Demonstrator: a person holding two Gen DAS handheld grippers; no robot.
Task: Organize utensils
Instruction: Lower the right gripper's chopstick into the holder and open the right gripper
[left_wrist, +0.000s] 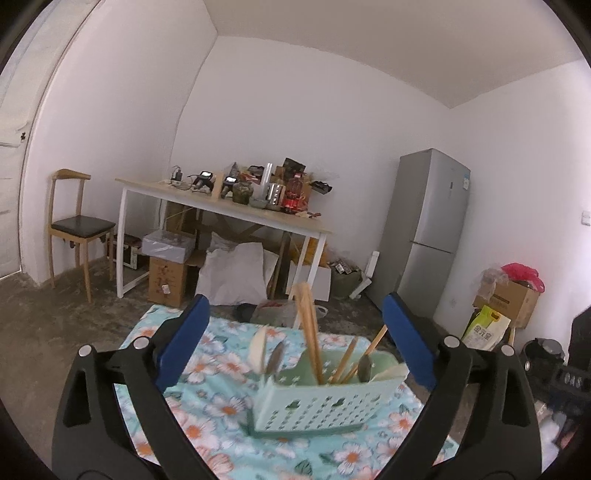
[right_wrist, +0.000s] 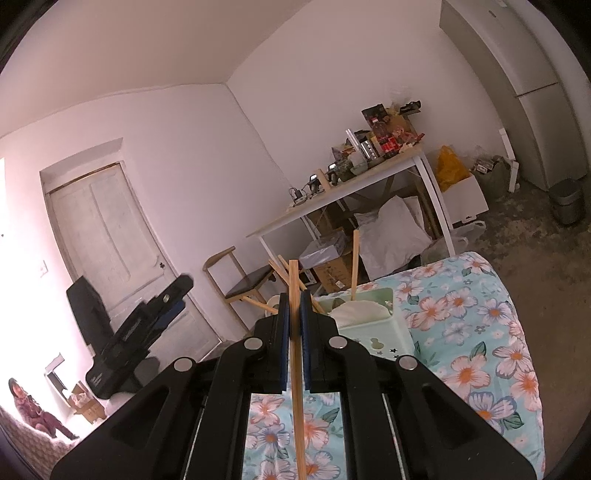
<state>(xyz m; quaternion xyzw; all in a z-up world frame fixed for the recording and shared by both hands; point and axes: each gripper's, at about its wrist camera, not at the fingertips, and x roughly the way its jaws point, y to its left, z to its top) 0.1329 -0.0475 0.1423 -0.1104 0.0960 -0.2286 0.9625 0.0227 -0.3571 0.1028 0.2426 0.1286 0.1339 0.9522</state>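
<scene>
The left gripper (left_wrist: 295, 332) stands with its blue pads (left_wrist: 183, 341) wide apart and nothing between them; the pale green perforated utensil holder (left_wrist: 321, 406) sits just ahead on the floral tablecloth (left_wrist: 207, 391), framed by the open jaws but untouched by them. Inside the holder stand wooden chopsticks (left_wrist: 310, 332), a metal spoon (left_wrist: 275, 356) and a white spoon (left_wrist: 258, 349) — all leaning at different angles.

The right gripper (right_wrist: 294, 314) has its jaws pressed together on a single wooden chopstick (right_wrist: 295, 369), which runs upright between the pads and sticks out above and below them. Just beyond it, in the right wrist view, the same holder (right_wrist: 373, 332) rests on the cloth (right_wrist: 480, 332), with another chopstick (right_wrist: 354, 262) rising from it. The left gripper (right_wrist: 159, 314) shows at the left of that view, well apart from the holder.
</scene>
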